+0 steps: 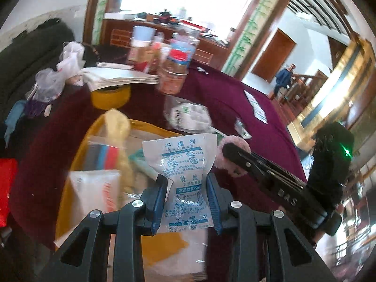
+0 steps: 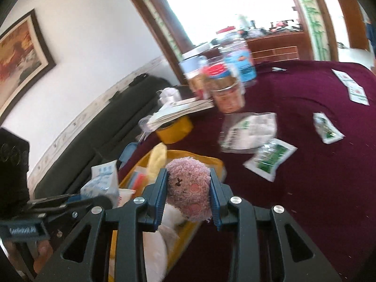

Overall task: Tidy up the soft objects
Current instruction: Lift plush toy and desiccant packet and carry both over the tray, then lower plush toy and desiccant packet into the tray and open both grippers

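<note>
My left gripper (image 1: 186,199) is shut on a white desiccant packet (image 1: 183,164) with blue print, held above a yellow tray (image 1: 77,145). The tray holds a pale yellow soft item (image 1: 117,122), a white packet (image 1: 94,188) and other bags. My right gripper (image 2: 188,197) is shut on a pink fuzzy plush (image 2: 188,183), held over the tray's right edge (image 2: 211,159). The right gripper also shows in the left wrist view (image 1: 235,150) with the plush (image 1: 232,141). The left gripper with its packet (image 2: 103,183) shows in the right wrist view.
On the maroon tablecloth (image 2: 317,188) lie green-and-white sachets (image 2: 270,159), a clear bag (image 2: 249,129) and small packets (image 2: 357,91). Jars and bottles (image 2: 225,82), a paper stack (image 2: 178,110) and a yellow tape roll (image 2: 174,129) stand behind. A dark sofa (image 2: 105,122) is at the left.
</note>
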### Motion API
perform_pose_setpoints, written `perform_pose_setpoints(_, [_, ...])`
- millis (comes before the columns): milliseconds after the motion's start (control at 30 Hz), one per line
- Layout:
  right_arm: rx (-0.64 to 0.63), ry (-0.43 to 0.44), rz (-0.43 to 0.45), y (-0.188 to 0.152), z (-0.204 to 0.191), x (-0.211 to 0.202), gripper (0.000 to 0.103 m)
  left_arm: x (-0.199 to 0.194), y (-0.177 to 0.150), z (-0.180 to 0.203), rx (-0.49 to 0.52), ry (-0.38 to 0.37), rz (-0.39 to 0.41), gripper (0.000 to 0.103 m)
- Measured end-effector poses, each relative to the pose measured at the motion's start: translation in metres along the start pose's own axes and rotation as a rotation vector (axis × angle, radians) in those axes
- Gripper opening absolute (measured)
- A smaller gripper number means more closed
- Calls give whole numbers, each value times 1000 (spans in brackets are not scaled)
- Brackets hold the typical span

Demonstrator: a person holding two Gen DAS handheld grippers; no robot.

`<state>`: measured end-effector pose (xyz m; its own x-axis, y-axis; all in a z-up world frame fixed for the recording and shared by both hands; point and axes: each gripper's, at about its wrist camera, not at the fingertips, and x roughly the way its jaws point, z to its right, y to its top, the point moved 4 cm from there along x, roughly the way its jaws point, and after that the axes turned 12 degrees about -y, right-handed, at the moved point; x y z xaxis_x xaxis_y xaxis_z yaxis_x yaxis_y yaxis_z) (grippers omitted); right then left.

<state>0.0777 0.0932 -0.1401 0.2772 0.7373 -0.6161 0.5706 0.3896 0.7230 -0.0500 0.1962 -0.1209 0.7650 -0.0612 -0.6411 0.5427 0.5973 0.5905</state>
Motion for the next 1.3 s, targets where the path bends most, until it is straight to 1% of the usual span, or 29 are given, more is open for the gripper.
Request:
perform_pose_setpoints(100, [-18,-6,-22,6,-14,20,32,5,8,-21,-30,16,-2,35])
perform_pose_setpoints(200, [-22,-13,-56,10,-15,45,32,13,8,-36,-57,19,-21,35])
perform_pose_setpoints(267, [-22,-45,-84,10,-12,66,32,20,5,-44,-70,33,-37,35])
perform_pose_setpoints(333, [-19,-47,-118,7,-9,84,32,29,1,-51,-75,40,-57,35])
perform_pose_setpoints(500, [-49,-53,-124,1,-8,100,34,42,-6,-61,-93,60,-98,36])
perform_pose_setpoints(600, [-72,-55,-141,-5,-7,107,36,45,-6,-61,-93,68,-101,42])
perform_pose_setpoints(633, [-83,-63,-146,-7,-9,108,37,46,-7,-61,-95,73,-98,48])
perform_pose_setpoints(667, [-96,-77,-153,-9,-10,111,40,47,-7,-62,-100,76,-99,56])
perform_pose_setpoints(700, [-100,-87,-155,-11,-10,111,41,47,-7,-63,-105,78,-99,57])
perform_pose_setpoints(733, [-97,-91,-152,-12,-10,110,46,47,-8,-63,-111,81,-100,61])
perform_pose_setpoints(767, [-96,-82,-141,-11,-11,106,54,47,-9,-63,-116,80,-101,66])
perform_pose_setpoints(800, [-94,-69,-126,-11,-11,102,60,46,-10,-62,-115,78,-98,68])
perform_pose_setpoints(833, [-89,-56,-104,-9,-11,97,71,44,-11,-61,-112,78,-90,72])
perform_pose_setpoints(867, [-81,-52,-90,-8,-10,94,76,40,-12,-58,-110,80,-77,76])
perform_pose_setpoints(933, [-61,-41,-76,-8,-6,88,76,31,-14,-54,-95,99,-45,80])
perform_pose_setpoints(1000, [-48,-16,-74,-12,-2,81,76,24,-17,-51,-70,118,-18,80])
perform_pose_setpoints(1067, [-39,-25,-73,-15,1,73,76,17,-22,-45,-33,143,17,81])
perform_pose_setpoints(1133, [1,-31,-57,-18,6,55,76,10,-26,-39,4,166,69,82])
perform_pose_setpoints(1200, [50,-15,-34,-23,11,33,76,2,-30,-33,46,190,126,87])
perform_pose_setpoints(1233, [69,-15,-23,-26,12,23,76,-1,-31,-32,58,200,144,92])
perform_pose_setpoints(1300, [102,-21,-5,-34,12,4,76,-7,-34,-33,43,223,164,94])
